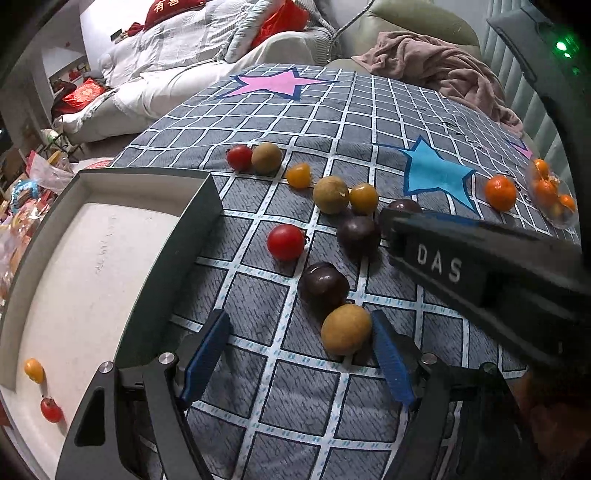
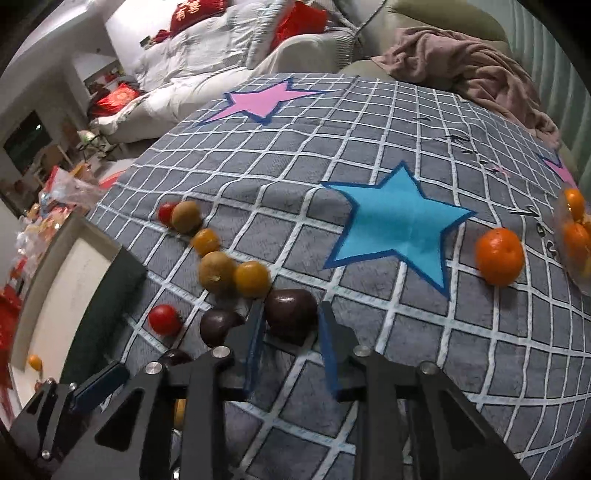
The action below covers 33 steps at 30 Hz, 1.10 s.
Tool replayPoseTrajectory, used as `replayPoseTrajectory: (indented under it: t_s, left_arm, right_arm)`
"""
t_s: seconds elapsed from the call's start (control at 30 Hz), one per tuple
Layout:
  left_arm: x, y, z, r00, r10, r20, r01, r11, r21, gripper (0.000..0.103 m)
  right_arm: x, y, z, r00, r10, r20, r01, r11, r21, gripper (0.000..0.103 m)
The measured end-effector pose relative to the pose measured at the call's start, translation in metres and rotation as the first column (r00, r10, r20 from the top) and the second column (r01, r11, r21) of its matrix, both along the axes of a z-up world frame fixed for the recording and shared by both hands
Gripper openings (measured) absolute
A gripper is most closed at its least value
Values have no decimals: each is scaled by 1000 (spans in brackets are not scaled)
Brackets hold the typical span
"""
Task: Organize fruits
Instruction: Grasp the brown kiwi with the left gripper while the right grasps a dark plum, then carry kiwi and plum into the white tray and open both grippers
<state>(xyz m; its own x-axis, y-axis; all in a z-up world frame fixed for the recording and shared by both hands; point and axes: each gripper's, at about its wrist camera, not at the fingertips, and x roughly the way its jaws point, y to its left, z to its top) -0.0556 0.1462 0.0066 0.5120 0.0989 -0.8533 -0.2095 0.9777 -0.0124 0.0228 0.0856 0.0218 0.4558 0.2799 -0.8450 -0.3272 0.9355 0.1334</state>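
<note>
Left gripper [image 1: 301, 354]: jaws spread wide, released, blue pads [image 1: 205, 360] apart. Tan round fruit [image 1: 345, 328] between the pads, hard against or just beside the right-hand one, well clear of the other; resting on the checked grey cloth [image 1: 258, 266].

Right gripper [image 2: 290, 343]: blue fingers either side of a dark purple fruit [image 2: 291, 314], pads at or just beside its flanks. Cannot tell whether clenched on it or only bracketing it. From the left wrist view, the same tool's arm reads "DAS" [image 1: 439, 264] in white capitals.

Loose on cloth: second dark purple fruit [image 1: 358, 236], third [image 1: 324, 284] touching the tan one; red tomato [image 1: 286, 242] alone; far pair, red tomato [image 1: 239, 157] touching a tan fruit [image 1: 266, 158]; yellow-orange fruit [image 1: 298, 175]; tan fruit [image 1: 331, 194] touching another yellow-orange one [image 1: 364, 198].

Tangerine [image 2: 499, 256] near blue star print [image 2: 399, 221]; further tangerines in a clear bag [image 2: 576, 236] at right edge.

Shallow box [image 1: 199, 206], white floor: one yellow-orange fruit [image 1: 34, 370] and one red tomato [image 1: 51, 409] inside, near corner.

Red cushion [image 1: 171, 9] on the sofa with gold Chinese characters, partly cut off, first reads "有". Dark lettering on cloth near the bag, illegible.
</note>
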Motion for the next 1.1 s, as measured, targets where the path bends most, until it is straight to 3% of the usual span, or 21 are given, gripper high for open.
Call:
replayPoseTrajectory:
  t_s: [0.07,0.2,0.77,1.1]
  left_arm:
    - [-2,2,2,1000,2,10,-2,1000,3,51]
    - [-5,9,5,1000,-23,16,24,999,-38,27]
    - [-52,20,10,992,-125,17,126,984,-123,26]
    - [-75,30,37,987,-145,67,153,979,-135,26]
  right_arm:
    - [-5,-3,0,1000,1,-3,-1,1000,15,30]
    - [-17,-18,4,1000,-23,-21,24,997,69,30]
    - [-100,-61,0,993,-67,-94,81,984,156,31]
    - [-116,-52,17,995,-56,-82,69,985,156,31]
